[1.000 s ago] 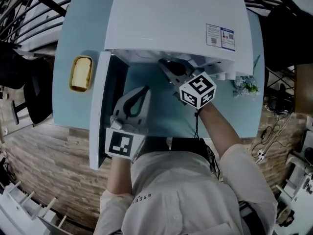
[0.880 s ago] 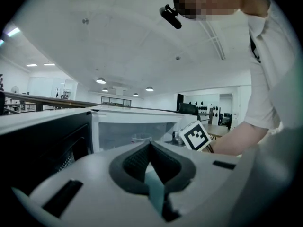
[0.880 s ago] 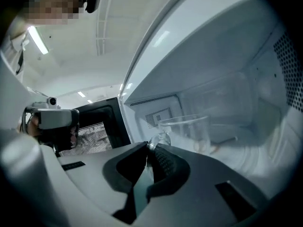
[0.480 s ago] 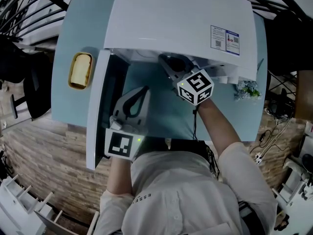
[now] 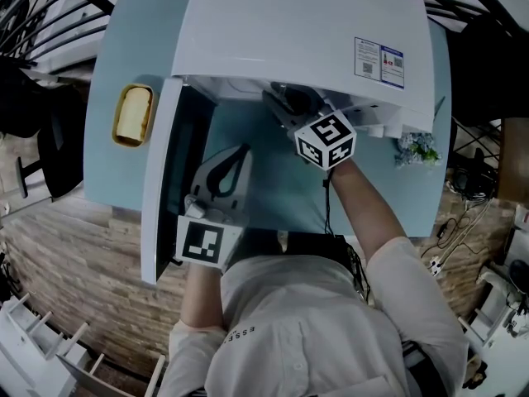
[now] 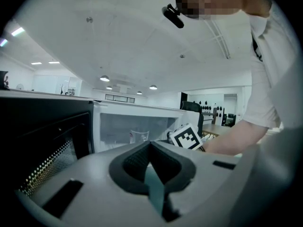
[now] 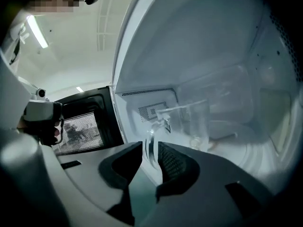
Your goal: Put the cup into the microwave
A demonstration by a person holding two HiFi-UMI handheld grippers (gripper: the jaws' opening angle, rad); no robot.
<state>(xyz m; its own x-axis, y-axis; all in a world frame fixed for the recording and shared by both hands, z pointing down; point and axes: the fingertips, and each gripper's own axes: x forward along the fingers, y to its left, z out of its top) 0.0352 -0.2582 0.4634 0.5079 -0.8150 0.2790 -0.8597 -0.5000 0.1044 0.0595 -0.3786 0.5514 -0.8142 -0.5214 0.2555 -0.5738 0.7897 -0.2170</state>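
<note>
Logging items by their place relative to the microwave (image 5: 297,31), which stands on a blue table (image 5: 273,197).

- Door (image 5: 161,188): swung open at the microwave's left side, leaving me room to reach in.
- Cup (image 7: 189,122): clear glass, upright on the floor inside the microwave. I judge it delivered. From the left gripper view it shows deep in the cavity (image 6: 138,136).
- Cup handle (image 7: 150,148): faces out toward the opening, which is why I carried the cup by it.
- Right gripper (image 7: 151,157): tips reach inside the microwave. Its jaws are opening, with the handle between the pads and a gap on each side, so I read this as the release.
- Left gripper (image 6: 150,167): in front of the microwave, just beside the open door. Its jaws are closed on nothing, and I keep it parked clear of the reach.
- Yellow block in a dish (image 5: 132,116): left of the microwave, well apart, untouched.
- Small flowers (image 5: 416,147): right of the microwave.

Change from a second ago: the right gripper's marker cube sits slightly nearer the microwave's opening. The left gripper and the door hold the same places.

Next, I judge, is a straight withdrawal without catching the handle.
</note>
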